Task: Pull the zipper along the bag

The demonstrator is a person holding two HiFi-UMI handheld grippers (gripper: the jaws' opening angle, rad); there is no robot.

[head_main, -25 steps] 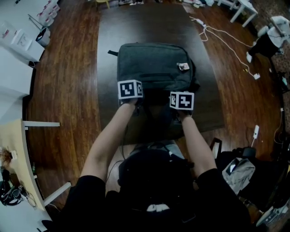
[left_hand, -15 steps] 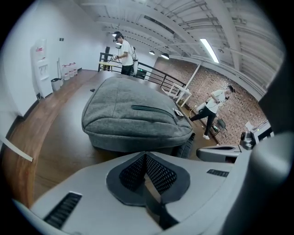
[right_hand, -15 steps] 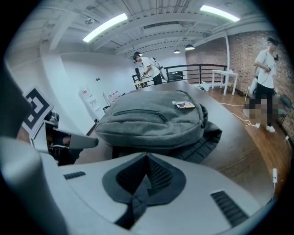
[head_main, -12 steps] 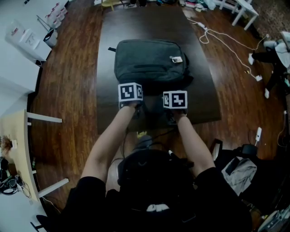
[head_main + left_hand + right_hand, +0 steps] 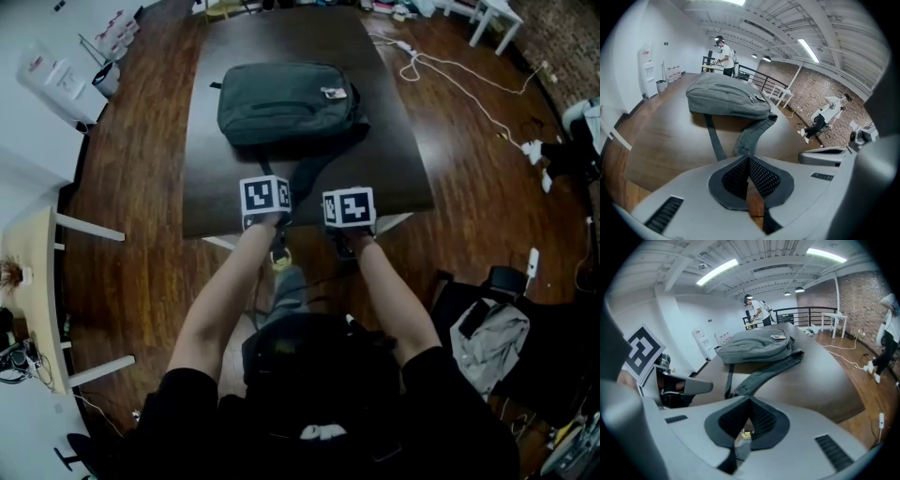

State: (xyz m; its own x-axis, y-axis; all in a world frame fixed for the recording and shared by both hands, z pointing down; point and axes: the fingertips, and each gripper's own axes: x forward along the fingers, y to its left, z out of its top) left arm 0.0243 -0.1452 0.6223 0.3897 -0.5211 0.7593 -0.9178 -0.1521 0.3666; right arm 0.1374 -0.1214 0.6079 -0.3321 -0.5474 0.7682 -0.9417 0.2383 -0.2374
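A dark grey backpack (image 5: 281,103) lies flat on the far half of the dark table (image 5: 394,159). One of its straps (image 5: 309,169) trails toward me. Both grippers hover side by side over the table's near edge, well short of the bag. My left gripper (image 5: 265,199) is shut, its pads meeting with nothing between them (image 5: 749,160). My right gripper (image 5: 349,208) is shut and empty as well (image 5: 750,401). Both gripper views look along the table at the backpack (image 5: 726,96) (image 5: 754,347) and its strap (image 5: 752,136) (image 5: 768,371). I cannot make out the zipper pull.
A white cable (image 5: 441,66) snakes over the wooden floor at the upper right, near a white table (image 5: 492,14). A pale desk (image 5: 28,281) stands at the left, a chair with grey cloth (image 5: 483,342) at the right. People (image 5: 723,56) (image 5: 825,117) are in the background.
Both grippers have drawn back from the backpack's near side to the table's near edge. The bag now lies farther from them, with its strap stretched out toward me.
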